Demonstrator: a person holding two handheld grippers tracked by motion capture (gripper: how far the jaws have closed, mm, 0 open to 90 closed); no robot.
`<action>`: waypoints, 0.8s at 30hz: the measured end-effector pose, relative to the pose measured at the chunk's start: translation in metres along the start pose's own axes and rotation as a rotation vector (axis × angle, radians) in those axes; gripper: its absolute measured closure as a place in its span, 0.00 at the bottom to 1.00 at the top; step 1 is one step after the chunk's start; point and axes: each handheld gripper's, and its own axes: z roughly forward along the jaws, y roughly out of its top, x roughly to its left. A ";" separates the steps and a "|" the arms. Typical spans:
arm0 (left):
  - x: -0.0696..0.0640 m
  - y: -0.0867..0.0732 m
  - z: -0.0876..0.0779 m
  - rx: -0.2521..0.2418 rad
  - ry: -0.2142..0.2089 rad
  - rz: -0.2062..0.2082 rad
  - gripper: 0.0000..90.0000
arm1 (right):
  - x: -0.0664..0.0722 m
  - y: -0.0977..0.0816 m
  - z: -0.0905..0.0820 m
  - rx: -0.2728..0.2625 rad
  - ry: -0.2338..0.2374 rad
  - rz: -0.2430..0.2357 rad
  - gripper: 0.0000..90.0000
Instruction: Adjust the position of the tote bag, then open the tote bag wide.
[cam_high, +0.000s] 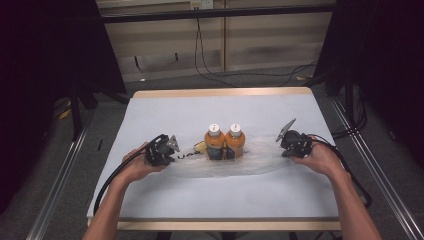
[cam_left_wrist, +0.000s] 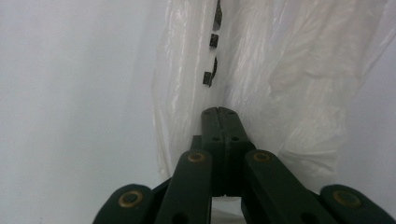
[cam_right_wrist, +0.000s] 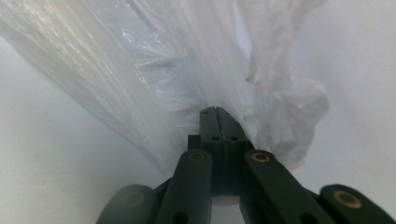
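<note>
Two orange bottles with white caps, one beside the other, stand upright at the table's middle inside a clear plastic bag that lies spread to both sides. My left gripper is at the bag's left end, its jaws shut on the film; in its own view the closed tips pinch the crinkled plastic. At the bag's right end my right gripper is likewise shut, its tips buried in bunched film.
The table wears a white cover with a wooden edge at the back. A small yellow object lies left of the bottles. Black marks are printed on the bag. Cables run across the floor behind.
</note>
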 end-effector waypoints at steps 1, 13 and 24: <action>-0.001 0.001 0.000 -0.003 0.005 -0.009 1.00 | -0.001 -0.001 0.000 -0.004 0.006 0.010 1.00; 0.006 -0.005 -0.002 -0.103 -0.056 -0.062 1.00 | 0.002 0.006 -0.002 -0.089 0.060 0.027 1.00; -0.001 0.007 -0.027 -0.269 -0.071 -0.045 1.00 | 0.005 0.006 -0.021 -0.276 0.093 0.028 1.00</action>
